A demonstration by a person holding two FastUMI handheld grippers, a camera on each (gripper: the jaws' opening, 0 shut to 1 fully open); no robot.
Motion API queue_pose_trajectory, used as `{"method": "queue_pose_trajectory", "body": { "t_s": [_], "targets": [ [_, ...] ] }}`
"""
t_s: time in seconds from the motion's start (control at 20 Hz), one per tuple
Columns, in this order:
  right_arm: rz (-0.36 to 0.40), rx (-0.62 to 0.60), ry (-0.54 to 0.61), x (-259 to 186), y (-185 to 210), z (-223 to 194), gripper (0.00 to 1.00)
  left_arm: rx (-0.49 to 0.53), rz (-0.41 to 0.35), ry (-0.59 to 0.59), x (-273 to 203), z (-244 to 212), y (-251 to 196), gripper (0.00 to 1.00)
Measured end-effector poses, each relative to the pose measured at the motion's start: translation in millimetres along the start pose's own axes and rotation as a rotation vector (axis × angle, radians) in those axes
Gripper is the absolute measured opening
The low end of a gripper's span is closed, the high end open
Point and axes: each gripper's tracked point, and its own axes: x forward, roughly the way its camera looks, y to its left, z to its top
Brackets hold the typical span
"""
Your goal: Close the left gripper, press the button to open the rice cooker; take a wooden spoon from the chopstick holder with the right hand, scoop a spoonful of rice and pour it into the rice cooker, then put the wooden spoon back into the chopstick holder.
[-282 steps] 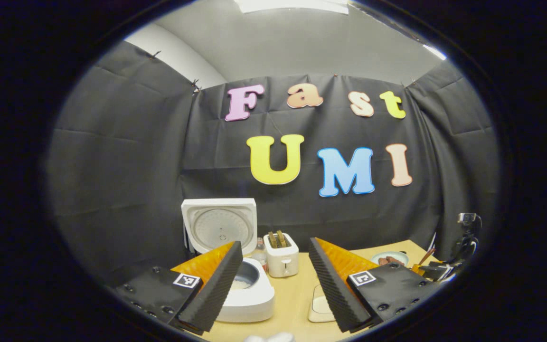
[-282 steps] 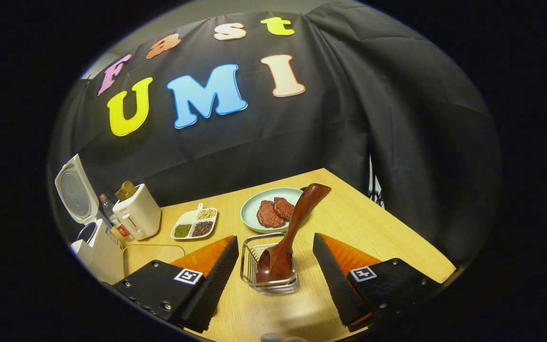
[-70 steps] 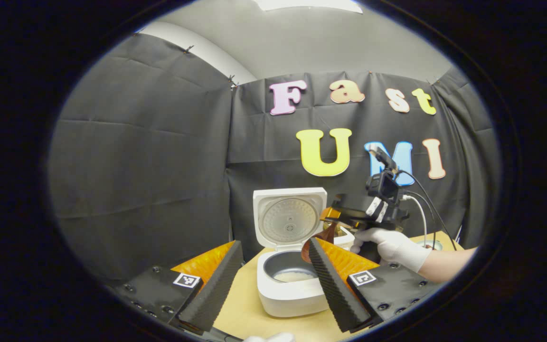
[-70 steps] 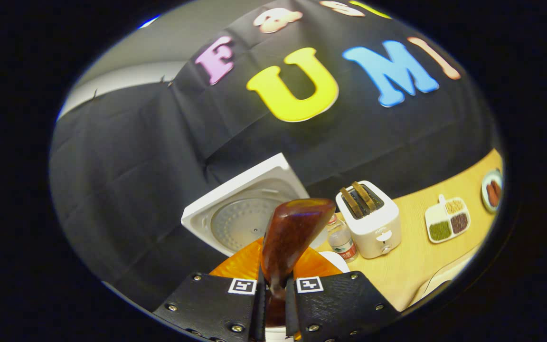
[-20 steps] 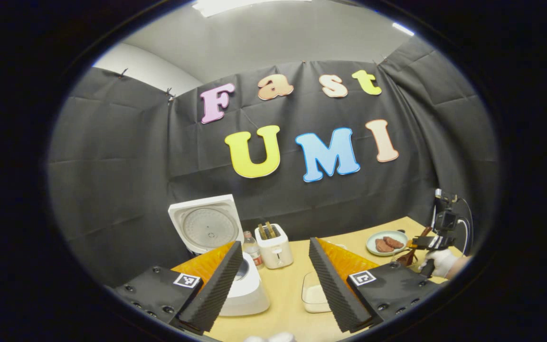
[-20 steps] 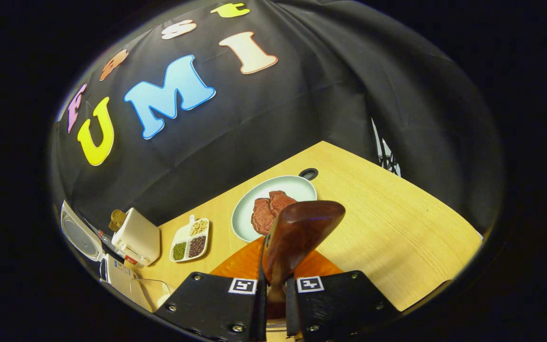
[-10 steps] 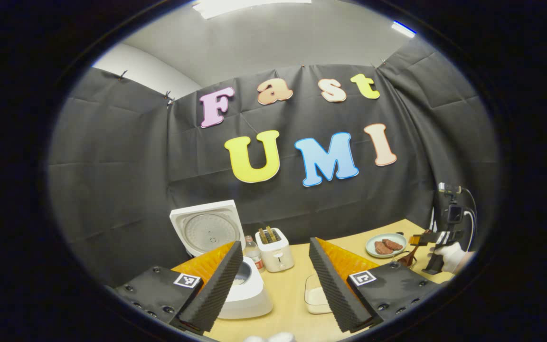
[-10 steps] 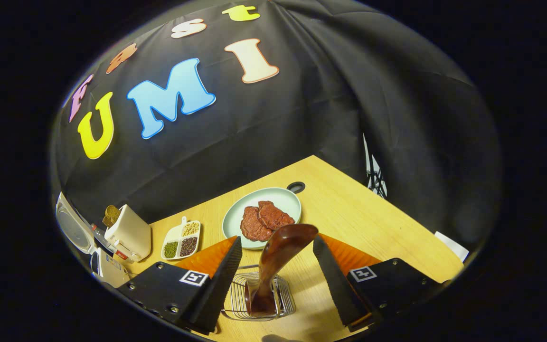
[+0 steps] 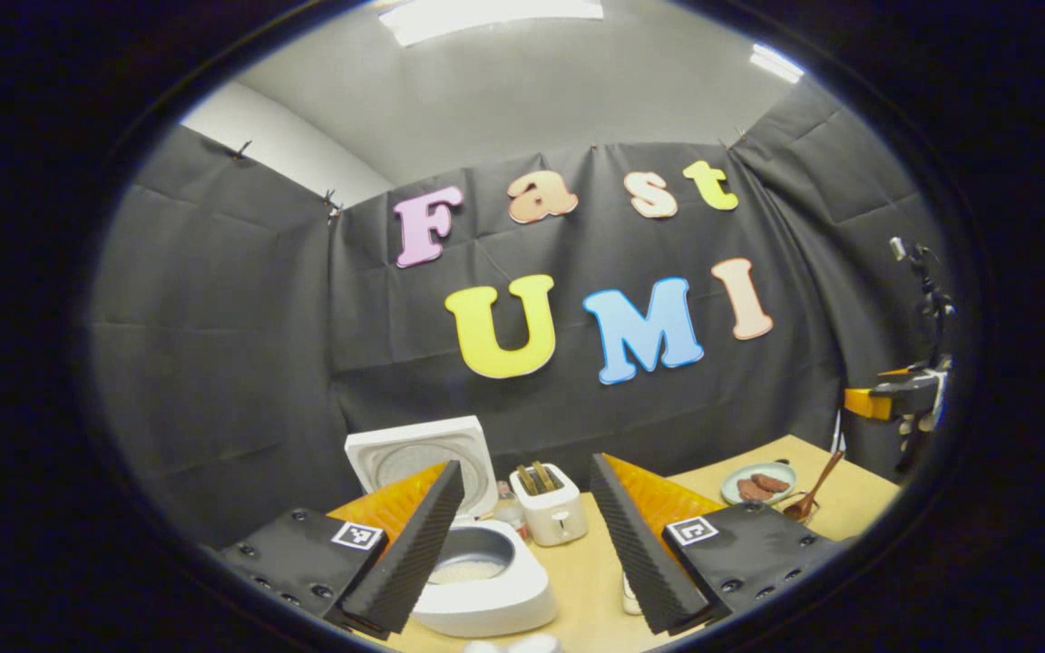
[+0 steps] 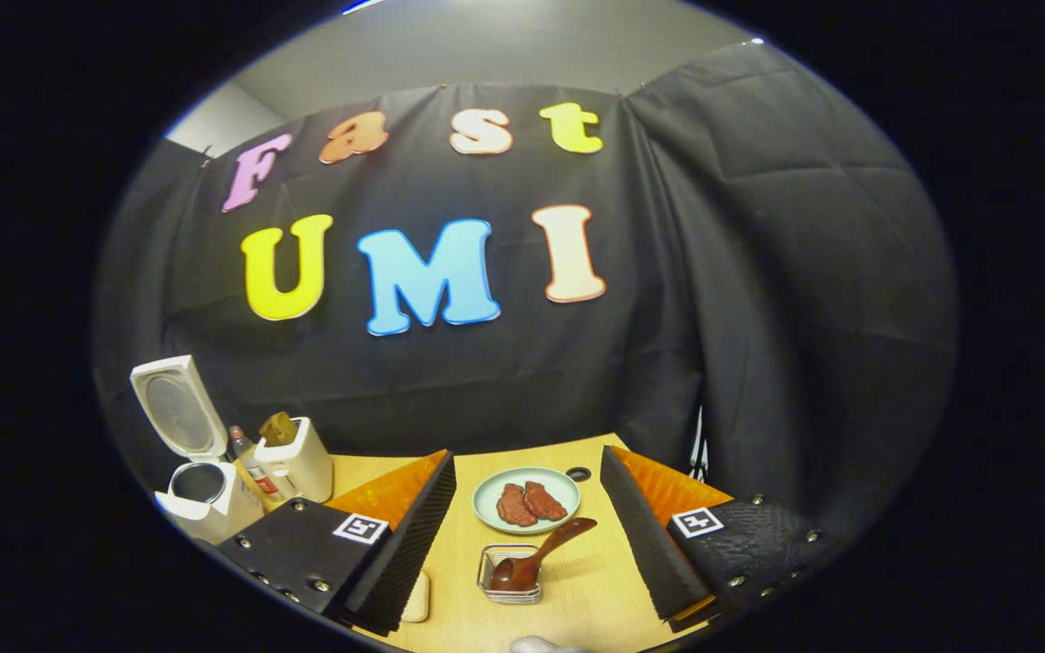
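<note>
Right gripper view looks down on the worktop (image 10: 595, 580), the right tongs (image 10: 527, 535) spread wide apart and holding nothing. Between their fingers, toward 6 o'clock, the spoon (image 10: 536, 560) stands bowl-down in the wire holder (image 10: 509, 585), its handle leaning toward 2 o'clock. Just beyond the holder, at 12 o'clock, sits a plate (image 10: 527, 499) with two dark patties. Far off at 9 o'clock the cooker (image 10: 200, 494) stands with its lid raised, a bottle (image 10: 246, 458) and a toaster (image 10: 300, 462) beside it.

Left gripper view has the left tongs (image 9: 527, 535) likewise apart and empty. The cooker (image 9: 486, 585) lies at 6 o'clock, just ahead of the left finger, lid up, rice in the pot. The toaster (image 9: 554, 508) stands behind it. At 3 o'clock, the spoon (image 9: 813, 494) rests in the holder by the plate (image 9: 758, 481), and the right tongs (image 9: 894, 394) hang well above them.
</note>
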Motion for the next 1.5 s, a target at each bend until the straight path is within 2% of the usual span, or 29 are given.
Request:
{"method": "queue_pose_trajectory", "body": {
  "t_s": [0.1,0.15,0.2,0.25,0.5,0.75,1.0,1.25,1.5],
  "targets": [
    [0.037,-0.038,-0.045,-33.0,25.5,22.9,0.98,-0.032,0.012,-0.014,18.6,10.1,19.7,0.99],
    [0.047,-0.046,-0.080,-48.3,35.3,33.4,0.93,-0.045,0.023,-0.020,25.8,14.6,30.3,0.98],
    [0.060,-0.063,-0.112,-62.5,46.3,44.1,0.98,-0.056,0.031,-0.029,32.7,19.8,41.1,0.96],
    [0.063,-0.069,-0.131,-74.6,55.4,51.1,0.98,-0.066,0.037,-0.039,38.8,24.7,48.3,0.96],
    [0.088,-0.048,-0.119,-116.1,88.9,46.7,0.98,-0.112,0.052,-0.031,63.4,22.5,80.4,0.96],
    [0.095,-0.044,-0.062,-120.3,104.9,31.7,0.98,-0.140,0.089,-0.033,103.0,27.7,115.5,0.99],
    [0.102,-0.054,-0.011,-110.3,115.5,23.0,0.98,-0.148,0.154,-0.039,181.6,38.7,154.6,0.99],
    [0.124,-0.009,0.063,-92.8,123.2,6.1,0.98,-0.196,0.201,0.064,276.0,2.7,179.7,0.97],
    [0.125,0.011,0.109,-83.9,118.9,-3.6,0.98,-0.164,0.234,0.243,342.1,-71.4,188.8,0.96]
  ]
}}
